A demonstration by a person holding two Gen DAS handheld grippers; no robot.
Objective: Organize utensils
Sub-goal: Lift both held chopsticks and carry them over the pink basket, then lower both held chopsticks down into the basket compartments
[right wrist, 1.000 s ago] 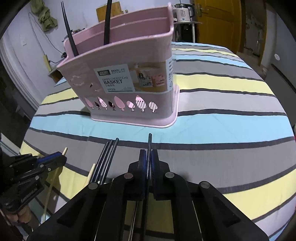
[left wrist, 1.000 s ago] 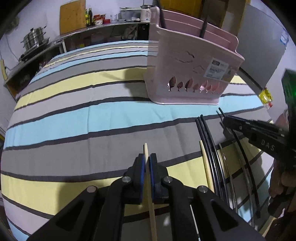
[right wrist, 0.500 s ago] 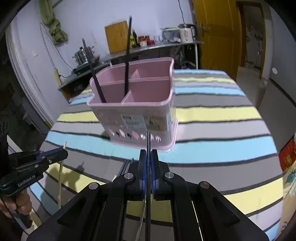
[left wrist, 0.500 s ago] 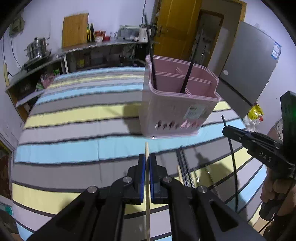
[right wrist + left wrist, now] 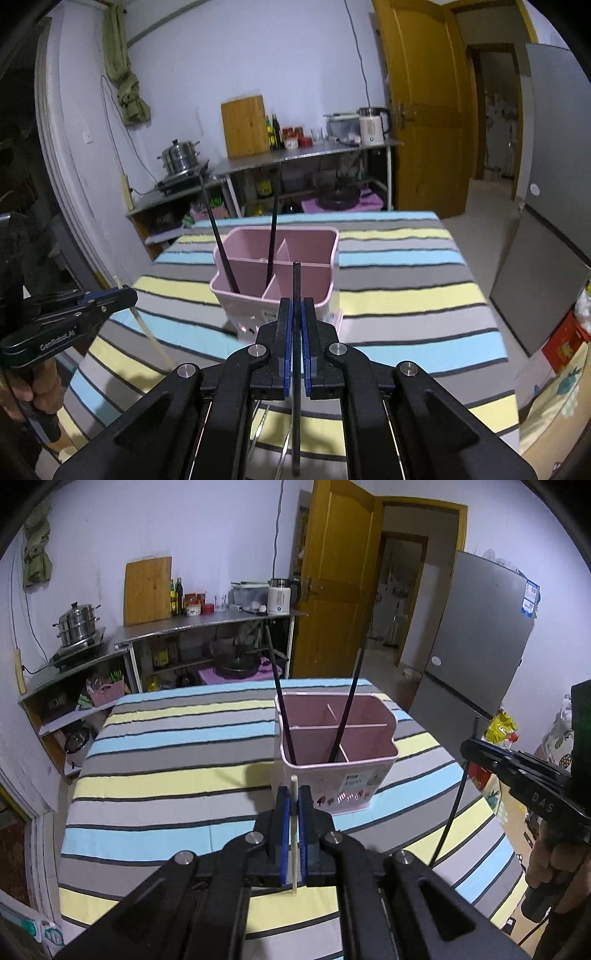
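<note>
A pink divided utensil basket (image 5: 338, 753) stands on the striped table; it also shows in the right wrist view (image 5: 280, 266). Two black chopsticks (image 5: 280, 701) lean in its near-left compartment. My left gripper (image 5: 293, 794) is shut on a wooden chopstick (image 5: 293, 834), held high above the table, short of the basket. My right gripper (image 5: 295, 306) is shut on a black chopstick (image 5: 296, 332), also raised just before the basket. Each gripper shows in the other's view, the right one (image 5: 469, 746) with its black chopstick hanging down, the left one (image 5: 125, 293) with the wooden one.
The table wears a striped cloth (image 5: 166, 775). Metal utensils (image 5: 284, 446) lie on the table below my right gripper. A steel counter (image 5: 207, 622) with pots and bottles is behind, a grey fridge (image 5: 480, 638) at the right, a yellow door (image 5: 332, 579) at the back.
Both grippers have risen well above the table with their chopsticks, which have left the cloth. The basket now appears lower and farther, seen from above.
</note>
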